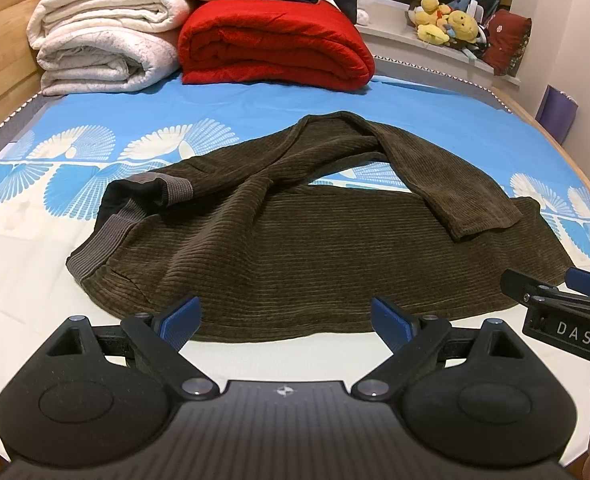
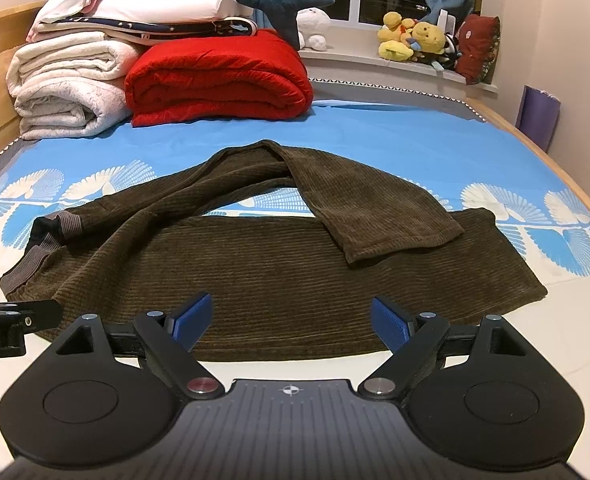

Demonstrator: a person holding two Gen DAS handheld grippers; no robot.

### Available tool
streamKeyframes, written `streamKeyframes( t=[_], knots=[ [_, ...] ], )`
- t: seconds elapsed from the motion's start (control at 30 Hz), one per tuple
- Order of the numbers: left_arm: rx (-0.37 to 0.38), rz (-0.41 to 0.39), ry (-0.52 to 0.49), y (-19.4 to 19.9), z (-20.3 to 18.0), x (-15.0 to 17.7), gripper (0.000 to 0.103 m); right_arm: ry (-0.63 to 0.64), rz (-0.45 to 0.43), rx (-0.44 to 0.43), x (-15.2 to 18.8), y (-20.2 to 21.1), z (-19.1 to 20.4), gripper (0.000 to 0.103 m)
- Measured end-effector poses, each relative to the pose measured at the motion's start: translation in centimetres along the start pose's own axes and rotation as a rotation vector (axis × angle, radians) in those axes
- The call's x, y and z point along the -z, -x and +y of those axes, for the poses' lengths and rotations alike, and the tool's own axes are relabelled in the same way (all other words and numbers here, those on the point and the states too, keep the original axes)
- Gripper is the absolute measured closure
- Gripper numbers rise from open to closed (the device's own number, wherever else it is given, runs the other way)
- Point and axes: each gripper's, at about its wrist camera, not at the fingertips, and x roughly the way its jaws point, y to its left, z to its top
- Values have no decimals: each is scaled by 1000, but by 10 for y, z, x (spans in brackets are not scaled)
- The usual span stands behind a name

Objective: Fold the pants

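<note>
Blue-and-white patterned sheeting covers the bed (image 1: 223, 100), on which the brown corduroy pants (image 1: 279, 248) are spread crosswise, waistband at the left, one leg laid flat along the near side and the other looped back so that its cuff rests on top of the first. Stacked at the far left of the bed are white quilts (image 1: 99, 48) and, just beside them, a red blanket (image 1: 275, 48). Both the left claw (image 1: 287, 322) and the right claw (image 2: 291, 322) are held spread wide with nothing between the blue pads, just short of the pants' near edge, side by side.
</note>
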Motion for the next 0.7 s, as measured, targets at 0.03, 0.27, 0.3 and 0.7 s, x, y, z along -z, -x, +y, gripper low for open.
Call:
streamKeyframes(
  t=[0.03,0.27,0.3,0.7],
  knots=[
    [0,1,1,0,0,0,9,0,0,0,0,0,0,16],
    [-1,3,1,2,3,-1,9,0,6,5,-1,-2,3,16],
    [-1,3,1,2,3,-1,9,0,7,5,0,-2,3,16],
    [-6,11,-8,1,2,-1,9,-6,19,8,1,-5,2,16]
  ],
)
